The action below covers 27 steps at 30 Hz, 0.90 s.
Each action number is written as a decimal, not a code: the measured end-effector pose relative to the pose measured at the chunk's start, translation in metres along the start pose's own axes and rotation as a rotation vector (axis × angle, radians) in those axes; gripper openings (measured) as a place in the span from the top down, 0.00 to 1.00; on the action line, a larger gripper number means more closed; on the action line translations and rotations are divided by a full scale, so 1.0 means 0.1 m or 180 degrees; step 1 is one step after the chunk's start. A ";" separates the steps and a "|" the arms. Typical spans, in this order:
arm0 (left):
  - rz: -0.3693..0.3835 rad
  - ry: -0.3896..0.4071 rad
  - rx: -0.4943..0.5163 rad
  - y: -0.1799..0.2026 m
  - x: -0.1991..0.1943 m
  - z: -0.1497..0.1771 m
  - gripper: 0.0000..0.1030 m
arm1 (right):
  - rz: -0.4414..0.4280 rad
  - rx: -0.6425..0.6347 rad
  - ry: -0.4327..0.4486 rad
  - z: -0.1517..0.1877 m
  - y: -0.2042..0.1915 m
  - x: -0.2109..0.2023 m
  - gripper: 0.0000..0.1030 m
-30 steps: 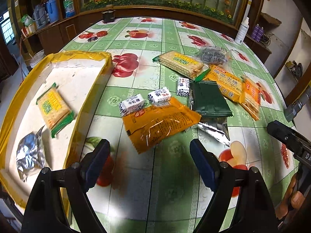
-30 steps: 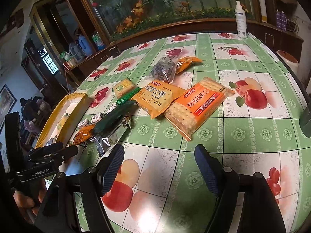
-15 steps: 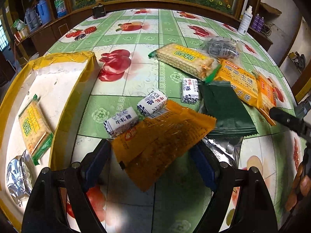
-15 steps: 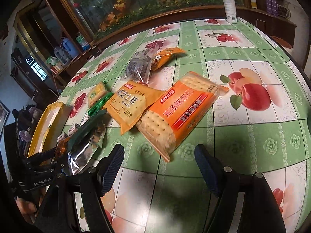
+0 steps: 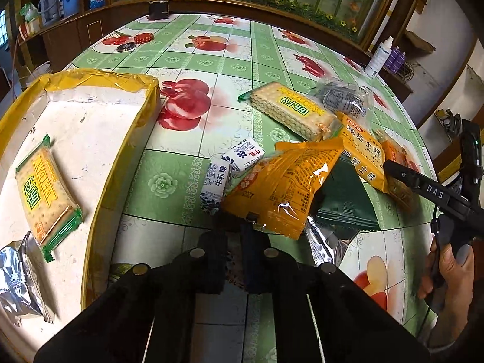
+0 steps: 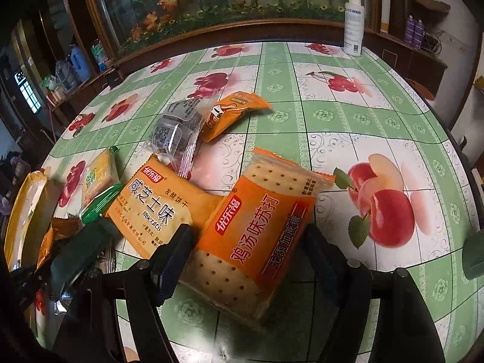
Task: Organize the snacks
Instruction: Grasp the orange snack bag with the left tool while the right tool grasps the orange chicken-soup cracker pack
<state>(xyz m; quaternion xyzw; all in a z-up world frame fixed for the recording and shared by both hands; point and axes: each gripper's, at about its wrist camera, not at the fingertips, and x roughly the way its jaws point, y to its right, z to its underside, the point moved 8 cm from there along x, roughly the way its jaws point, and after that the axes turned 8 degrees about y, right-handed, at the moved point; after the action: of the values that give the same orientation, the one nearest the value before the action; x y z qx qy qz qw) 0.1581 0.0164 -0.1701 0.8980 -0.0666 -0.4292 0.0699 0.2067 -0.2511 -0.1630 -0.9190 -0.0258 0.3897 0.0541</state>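
Two snacks already lie in the yellow-rimmed tray at the left. Left gripper is pinched shut on the yellow packet's near edge; next comes a lift across to that tray. Right gripper straddles the orange cracker pack, jaws closing, not yet pressing.

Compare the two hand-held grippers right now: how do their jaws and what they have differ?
The left hand-held gripper is shut, pinching the edge of a crinkled orange snack bag; the right hand-held gripper is closing, its jaws apart on either side of an orange cracker pack, with no grip visible. The bag is lifted and tilted; the cracker pack lies flat on the table. Both point down at snacks.
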 end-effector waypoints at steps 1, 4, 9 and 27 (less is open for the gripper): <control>-0.0020 -0.0010 0.0024 0.01 0.01 -0.01 0.95 | 0.0002 -0.0027 0.0002 0.02 0.01 -0.02 0.32; 0.0002 -0.0025 0.0082 0.08 0.02 -0.05 0.93 | -0.0043 -0.0025 0.0016 0.06 0.07 -0.09 0.35; -0.0137 0.0048 0.0341 0.23 0.01 -0.20 0.70 | -0.0098 0.0049 0.0015 0.04 0.10 -0.09 0.34; -0.0448 -0.0146 -0.0072 0.31 0.49 -0.62 0.24 | -0.0254 0.0071 0.0124 -0.01 0.10 -0.05 0.24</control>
<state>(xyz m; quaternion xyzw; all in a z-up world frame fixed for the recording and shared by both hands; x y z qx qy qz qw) 0.2353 -0.0187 -0.1628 0.8896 0.0000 -0.4542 0.0481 0.2038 -0.2618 -0.1599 -0.9240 -0.0571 0.3695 0.0803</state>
